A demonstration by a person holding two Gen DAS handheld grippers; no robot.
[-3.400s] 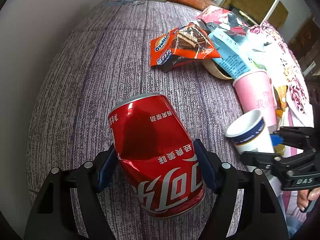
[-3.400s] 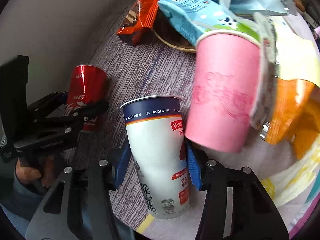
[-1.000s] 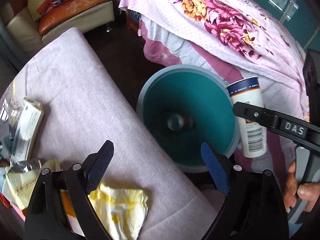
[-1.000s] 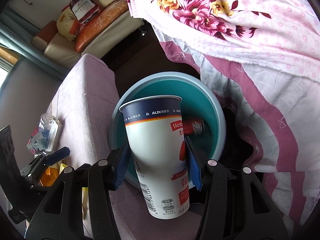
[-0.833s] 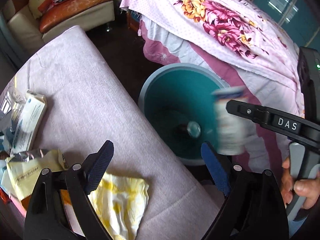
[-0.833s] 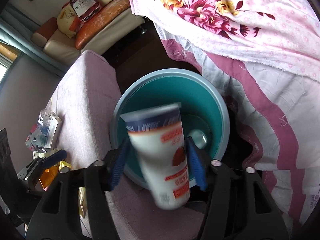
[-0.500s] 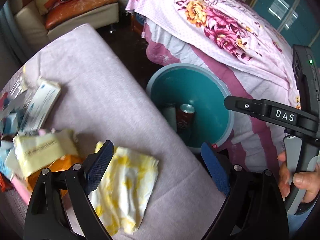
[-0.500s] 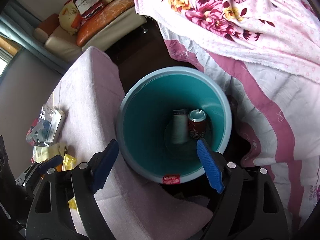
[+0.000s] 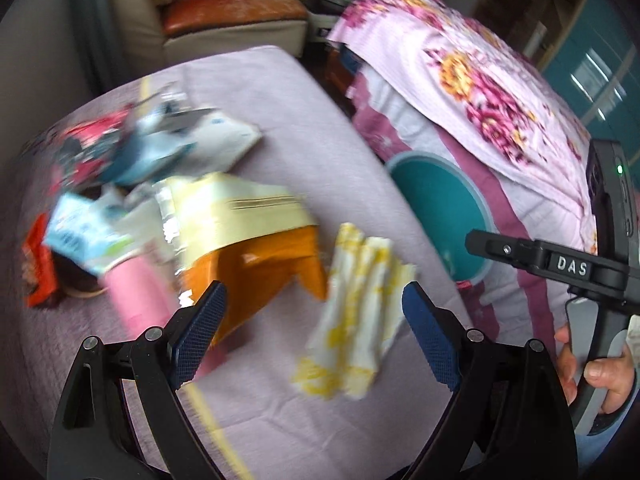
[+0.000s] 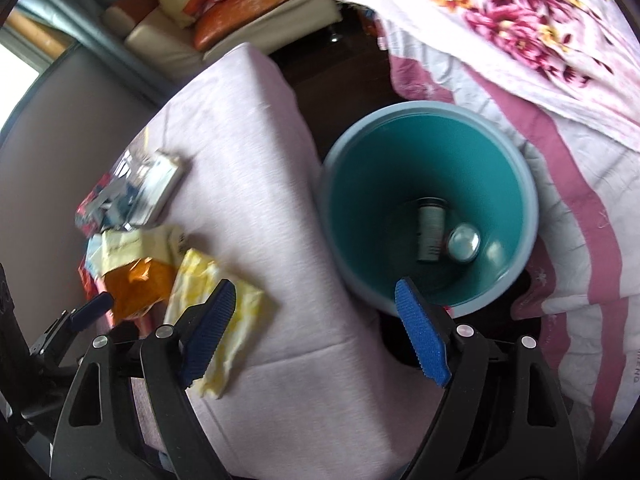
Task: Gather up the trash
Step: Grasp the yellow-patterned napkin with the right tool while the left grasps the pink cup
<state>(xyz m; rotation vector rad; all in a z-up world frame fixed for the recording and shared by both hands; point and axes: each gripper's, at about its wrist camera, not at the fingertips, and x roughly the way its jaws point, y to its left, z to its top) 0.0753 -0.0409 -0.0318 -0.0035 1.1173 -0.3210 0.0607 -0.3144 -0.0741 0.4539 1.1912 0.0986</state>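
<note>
Both grippers were empty here. The left gripper point(image 9: 312, 336) had its blue pads spread wide with nothing between them, hanging over the lilac-covered table point(image 9: 280, 92). Under it, toward 12 o'clock from the pads, lay a yellow-and-white wrapper point(image 9: 356, 320), and at about 10 o'clock from that was an orange bag point(image 9: 260, 276) with a pale yellow packet point(image 9: 240, 208) lying partly over it. A pink cup point(image 9: 140, 300) stood just beside the orange bag at its 9 o'clock, and the rest of the wrapper pile point(image 9: 140, 152) sat further up the table, all pretty blurry. The right gripper point(image 10: 316, 328) was wide too, holding nothing, hovering over the table edge with the teal bin point(image 10: 428, 208) at its 1 o'clock. Down in the bin were the white paper cup point(image 10: 429, 236) on its side and the can point(image 10: 463, 243) right beside it, top end up; I couldn't tell if they touched. In the left wrist view, a hand point(image 9: 596, 364) gripped the right gripper's handle at 3 o'clock.
</note>
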